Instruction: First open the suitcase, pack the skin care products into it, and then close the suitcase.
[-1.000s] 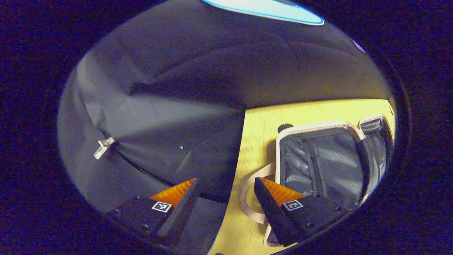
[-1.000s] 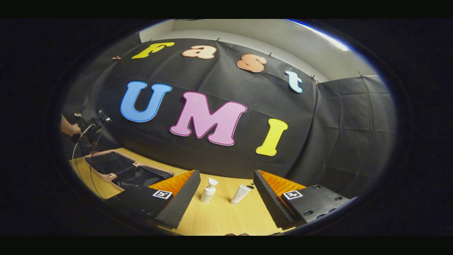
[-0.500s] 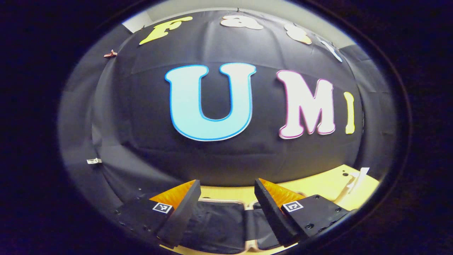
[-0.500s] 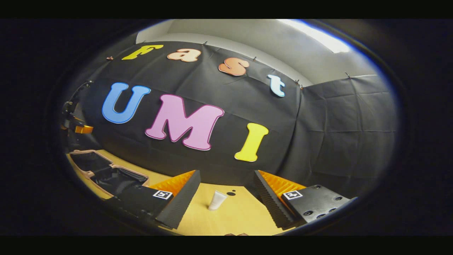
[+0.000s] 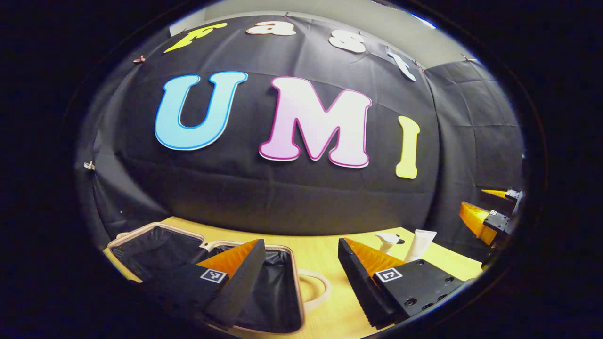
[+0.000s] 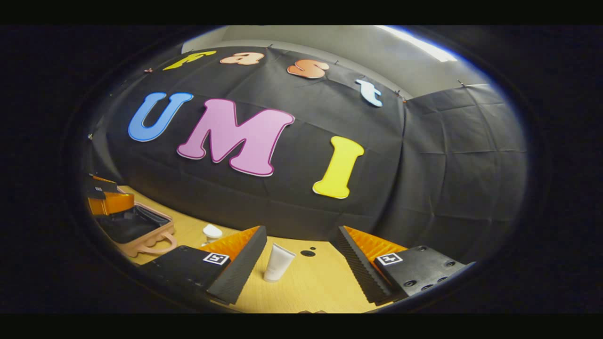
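Note:
The pink suitcase [image 5: 141, 233] lies open on the wooden table, its dark lining showing, with its handle [image 5: 318, 289] toward the middle. My left gripper [image 5: 299, 268] hovers open above its right half. A white pump bottle [image 5: 387, 240] and a white tube [image 5: 419, 244] stand farther right. In the right gripper view the tube [image 6: 279, 262] stands upright between the open fingers of my right gripper [image 6: 297, 263], untouched, and the pump bottle [image 6: 211, 232] peeks from behind the left finger. The suitcase [image 6: 136, 226] lies at the far left there, with the left gripper [image 6: 101, 197] over it.
The wooden table [image 6: 301, 287] ends at the black cloth wall behind. Two small dark holes [image 6: 308, 252] sit in the tabletop behind the tube. The right gripper [image 5: 490, 212] shows at the right edge of the left gripper view.
The left gripper swung up and to the right from beside the suitcase to above its right half. The right gripper came nearer the tube, which now stands between its fingers.

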